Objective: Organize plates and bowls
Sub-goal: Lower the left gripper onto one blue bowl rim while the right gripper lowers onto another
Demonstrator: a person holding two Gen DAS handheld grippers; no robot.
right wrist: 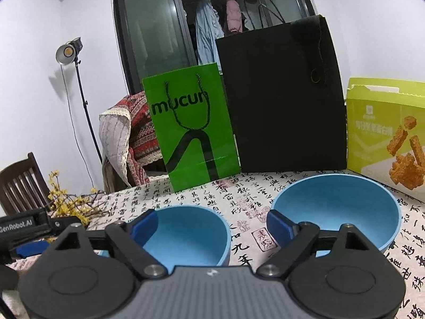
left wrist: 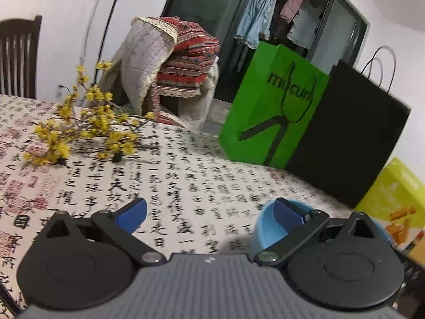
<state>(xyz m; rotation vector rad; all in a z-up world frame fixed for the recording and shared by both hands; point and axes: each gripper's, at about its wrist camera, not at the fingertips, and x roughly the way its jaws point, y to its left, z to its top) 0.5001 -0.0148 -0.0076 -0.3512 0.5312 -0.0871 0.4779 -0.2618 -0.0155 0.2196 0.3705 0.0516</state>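
Right wrist view showed the right gripper (right wrist: 209, 224) held low over the counter (right wrist: 247, 199), its fingers (right wrist: 144, 226) spread wide with nothing pressed between the pads. Two blue bowls stood upright on the calligraphy-print cloth: the smaller bowl (right wrist: 186, 236) lay just ahead of the left-hand finger, whose pad overlapped its near rim in the picture, though contact could not be confirmed; the larger bowl (right wrist: 337, 207) stood further back and to the right, behind the right-hand finger and apart from the smaller one. Behind the bowls a green paper bag (right wrist: 191, 130) and a black paper bag (right wrist: 281, 98) stood upright side by side, with a yellow-green snack box (right wrist: 382, 133) at the right edge. Yellow flowering twigs (right wrist: 69, 202) lay at the left, beside part of the other gripper body. Left wrist view showed the left gripper (left wrist: 209, 212) with its fingers (left wrist: 132, 215) likewise wide apart and empty over bare cloth; one blue bowl (left wrist: 268, 226) sat right behind its right-hand finger, mostly hidden by it. A chair draped with patterned cloth (left wrist: 170, 61) stood beyond the counter edge.
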